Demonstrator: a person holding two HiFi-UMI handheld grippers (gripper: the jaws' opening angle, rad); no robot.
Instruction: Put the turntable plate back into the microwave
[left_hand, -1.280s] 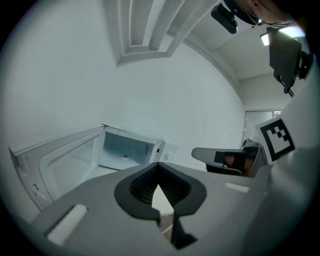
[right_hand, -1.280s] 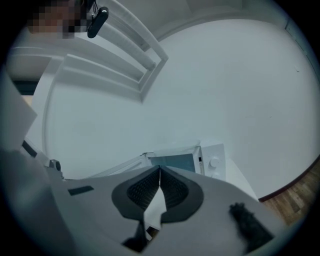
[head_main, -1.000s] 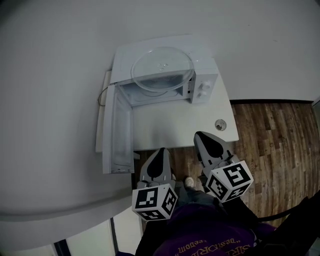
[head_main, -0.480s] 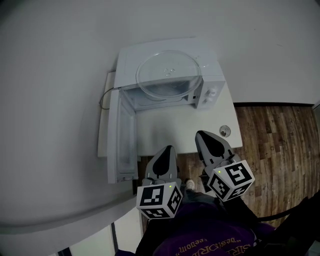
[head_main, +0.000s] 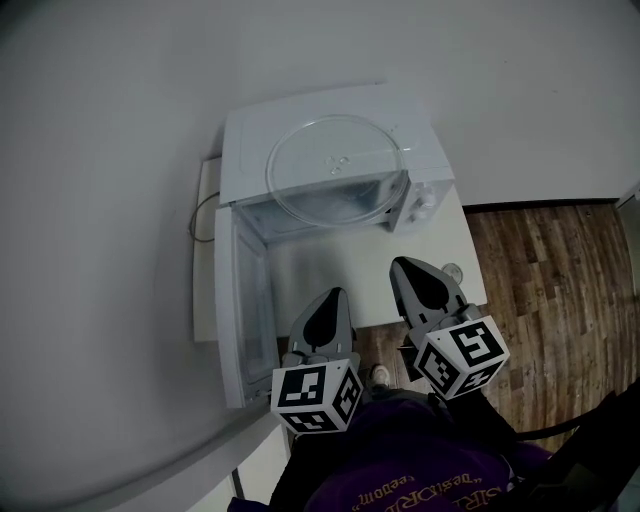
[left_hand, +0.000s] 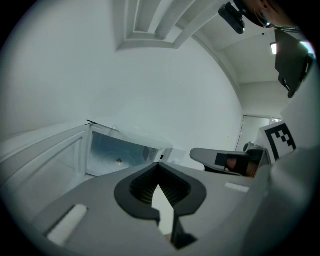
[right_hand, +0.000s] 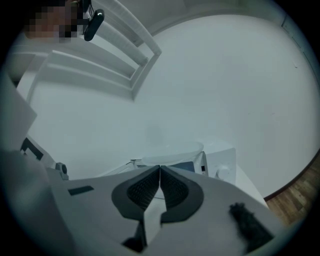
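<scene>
White boxy microwave (head_main: 420, 150) carries round clear glass turntable plate (head_main: 335, 165); door open.

One microwave (head_main: 250, 140), one turntable plate (head_main: 335, 168), one table (head_main: 320, 270), one small round object (head_main: 452, 271), one left tongs (head_main: 333, 297), one right tongs (head_main: 402, 266).

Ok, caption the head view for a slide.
Glass turntable plate rests atop the open microwave; left tongs and right tongs shut, empty.
</scene>
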